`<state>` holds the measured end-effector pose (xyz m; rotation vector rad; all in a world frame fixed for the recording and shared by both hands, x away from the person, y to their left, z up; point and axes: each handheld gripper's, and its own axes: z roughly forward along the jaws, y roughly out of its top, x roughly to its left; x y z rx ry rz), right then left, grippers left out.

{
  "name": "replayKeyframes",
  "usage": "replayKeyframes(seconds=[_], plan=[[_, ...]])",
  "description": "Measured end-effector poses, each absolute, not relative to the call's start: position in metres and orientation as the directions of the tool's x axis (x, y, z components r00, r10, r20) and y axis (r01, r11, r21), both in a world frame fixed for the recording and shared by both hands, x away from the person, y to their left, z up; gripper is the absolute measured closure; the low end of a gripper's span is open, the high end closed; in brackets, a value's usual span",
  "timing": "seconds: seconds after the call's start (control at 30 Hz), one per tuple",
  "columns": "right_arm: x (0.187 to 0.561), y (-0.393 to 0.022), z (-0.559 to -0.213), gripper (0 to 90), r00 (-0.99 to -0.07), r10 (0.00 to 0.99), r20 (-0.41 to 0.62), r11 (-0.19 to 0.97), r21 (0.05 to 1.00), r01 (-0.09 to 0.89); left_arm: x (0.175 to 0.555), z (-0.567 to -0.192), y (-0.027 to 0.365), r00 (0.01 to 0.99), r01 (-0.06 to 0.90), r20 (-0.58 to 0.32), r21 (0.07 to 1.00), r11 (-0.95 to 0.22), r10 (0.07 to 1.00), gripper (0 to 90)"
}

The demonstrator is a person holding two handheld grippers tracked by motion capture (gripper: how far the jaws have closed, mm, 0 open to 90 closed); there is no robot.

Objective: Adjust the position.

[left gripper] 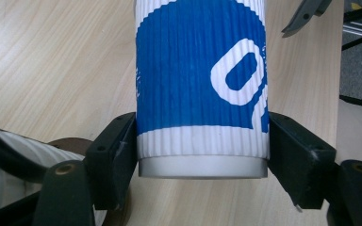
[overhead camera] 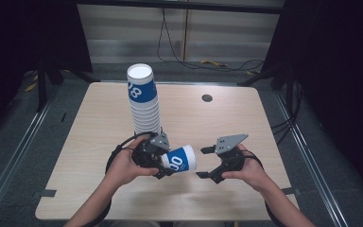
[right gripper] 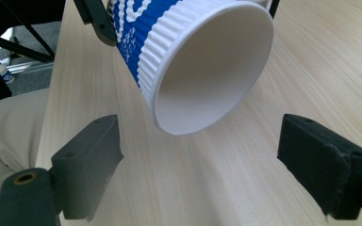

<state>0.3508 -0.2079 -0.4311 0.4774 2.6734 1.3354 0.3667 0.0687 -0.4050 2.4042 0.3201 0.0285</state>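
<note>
A blue and white ribbed paper cup [overhead camera: 181,160] lies sideways above the table, held near its base by my left gripper [overhead camera: 163,164], which is shut on it. In the left gripper view the cup [left gripper: 201,84] sits clamped between both jaws, base toward the camera. My right gripper [overhead camera: 204,162] stands open just right of the cup's mouth, not touching it. In the right gripper view the cup's open rim [right gripper: 212,70] faces the camera above and between the spread jaws of that gripper [right gripper: 200,155]. A tall stack of the same cups [overhead camera: 144,100] stands upright behind the left hand.
The wooden table [overhead camera: 246,123] has a small dark round hole [overhead camera: 207,98] at the back right. Cables lie on the floor beyond the far edge. Metal rails run along both sides of the table.
</note>
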Motion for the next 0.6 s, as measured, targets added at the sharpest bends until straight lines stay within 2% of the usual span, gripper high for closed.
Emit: replayKeyframes(seconds=[0.6], plan=[[0.3522, -0.2030, -0.4312, 13.2, -0.948, 0.316, 0.050, 0.523, 0.824, 0.218, 0.3672, -0.4052, 0.0680, 0.973, 0.219, -0.102, 0.691, -0.688, 0.207, 29.6]])
